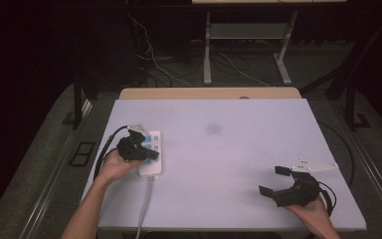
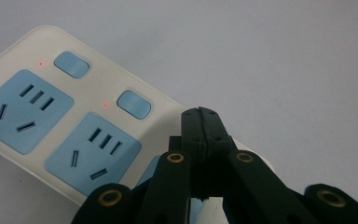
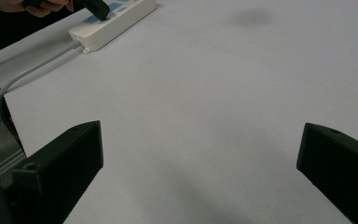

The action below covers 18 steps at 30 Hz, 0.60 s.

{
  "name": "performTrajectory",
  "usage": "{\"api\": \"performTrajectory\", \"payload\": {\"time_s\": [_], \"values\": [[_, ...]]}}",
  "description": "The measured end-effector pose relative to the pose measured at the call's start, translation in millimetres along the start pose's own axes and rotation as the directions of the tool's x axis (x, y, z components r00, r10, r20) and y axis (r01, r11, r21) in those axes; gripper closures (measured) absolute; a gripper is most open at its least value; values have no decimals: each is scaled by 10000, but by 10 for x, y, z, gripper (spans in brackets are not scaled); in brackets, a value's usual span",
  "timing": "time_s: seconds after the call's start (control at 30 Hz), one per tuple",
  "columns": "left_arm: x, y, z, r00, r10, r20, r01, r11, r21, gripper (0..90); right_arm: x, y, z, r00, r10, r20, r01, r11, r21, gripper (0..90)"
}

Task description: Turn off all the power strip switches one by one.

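A white power strip (image 1: 154, 170) with blue sockets and blue switches lies at the table's left. In the left gripper view two small red lights glow beside its switches (image 2: 134, 104). My left gripper (image 2: 200, 116) is shut with nothing between its jaws. Its tips point down at the strip (image 2: 98, 88) near the edge with the switches and hide what lies under them; I cannot tell whether they touch it. My right gripper (image 1: 273, 180) rests at the front right of the table, open and holding nothing, far from the strip (image 3: 116, 21).
The strip's grey cable (image 1: 146, 204) runs off the table's front edge. A faint dark smudge (image 1: 213, 129) marks the middle of the white tabletop (image 1: 238, 149). Behind the table are a wooden edge, desk legs and loose cables on the floor.
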<state>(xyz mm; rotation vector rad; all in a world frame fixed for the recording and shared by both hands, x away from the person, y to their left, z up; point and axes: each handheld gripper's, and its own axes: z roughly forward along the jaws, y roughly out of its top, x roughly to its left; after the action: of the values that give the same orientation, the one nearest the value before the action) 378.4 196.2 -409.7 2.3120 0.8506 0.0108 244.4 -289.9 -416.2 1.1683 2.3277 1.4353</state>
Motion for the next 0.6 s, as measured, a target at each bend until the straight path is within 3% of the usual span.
{"api": "performTrajectory", "payload": {"time_s": [0.47, 0.6], "values": [[-3, -9, 0, 10000, 0, -14, 0, 10000, -21, 898, -6, 1, -24, 10000, -11, 80, 11, 10000, -52, 0], [22, -7, 2, 9993, -342, 128, 342, 9994, -13, 898, -11, 2, -30, 9999, -15, 103, 15, 10000, -70, 0]]}}
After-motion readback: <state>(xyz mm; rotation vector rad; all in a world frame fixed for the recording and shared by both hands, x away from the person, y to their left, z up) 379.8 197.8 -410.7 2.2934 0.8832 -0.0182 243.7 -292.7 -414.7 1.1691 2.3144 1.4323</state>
